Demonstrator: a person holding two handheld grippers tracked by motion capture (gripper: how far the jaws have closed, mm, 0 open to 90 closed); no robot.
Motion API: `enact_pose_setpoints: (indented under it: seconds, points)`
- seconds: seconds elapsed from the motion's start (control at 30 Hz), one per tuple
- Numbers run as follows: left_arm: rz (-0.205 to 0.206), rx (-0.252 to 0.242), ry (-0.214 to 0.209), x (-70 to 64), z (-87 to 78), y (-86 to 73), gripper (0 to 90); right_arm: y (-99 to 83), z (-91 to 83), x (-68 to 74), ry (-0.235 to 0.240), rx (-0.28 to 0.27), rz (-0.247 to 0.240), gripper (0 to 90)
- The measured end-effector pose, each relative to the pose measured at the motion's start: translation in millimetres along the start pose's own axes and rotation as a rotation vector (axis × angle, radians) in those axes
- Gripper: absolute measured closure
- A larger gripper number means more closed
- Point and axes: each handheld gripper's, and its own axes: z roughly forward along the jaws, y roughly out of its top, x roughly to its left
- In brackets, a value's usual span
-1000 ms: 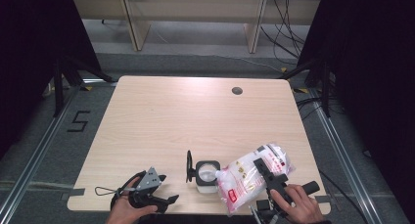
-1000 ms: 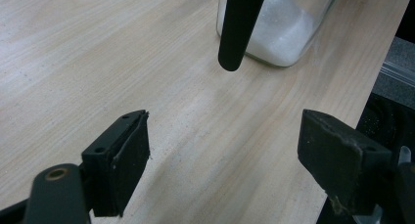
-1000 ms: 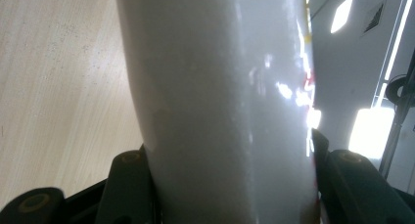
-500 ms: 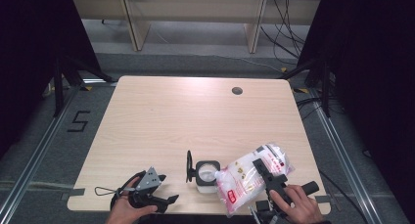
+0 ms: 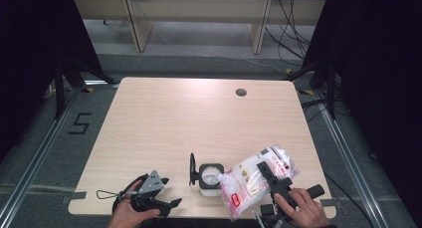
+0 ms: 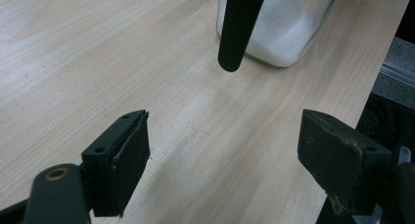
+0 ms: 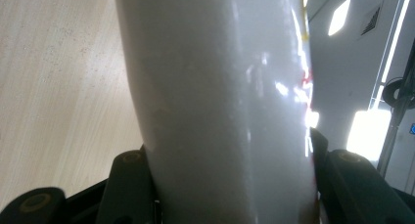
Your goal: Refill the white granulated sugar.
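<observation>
Right hand-held gripper (image 5: 271, 180) is clamped on the bag of white grains (image 5: 256, 180), tipped over the open jar (image 5: 209, 177) at the desk's near edge, left hand-held gripper (image 5: 166, 204) idle and wide; next I'd guess tilt more to pour.

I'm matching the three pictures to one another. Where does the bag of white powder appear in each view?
High view: the bag lies tilted at lower right, mouth toward the jar, clamped by the right gripper.
Left gripper view: not in it.
Right gripper view: the bag rises through the centre between the jaws.
Shared landmark: the pale wooden table.
</observation>
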Motion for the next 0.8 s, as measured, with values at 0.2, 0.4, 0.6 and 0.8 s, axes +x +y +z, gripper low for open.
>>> enact_pose_setpoints:
  seconds: [0.2,0.4,0.6,0.8]
  points:
    - [-0.007,-0.022,-0.015,-0.8,1.0,-0.2,19.1,-0.6,0.8,0.9,-0.006,-0.009,0.005,50.6]
    - [0.002,-0.004,-0.005,0.4,0.5,-0.3,19.1,-0.7,1.0,0.9,-0.01,-0.016,0.012,50.6]
    - [-0.012,-0.014,-0.011,-1.2,0.4,-0.1,19.1,-1.0,0.3,2.3,-0.009,-0.006,0.03,50.7]
    - [-0.016,-0.013,-0.012,-1.4,0.7,-0.3,19.1,0.0,0.3,1.2,-0.001,-0.001,0.01,50.7]
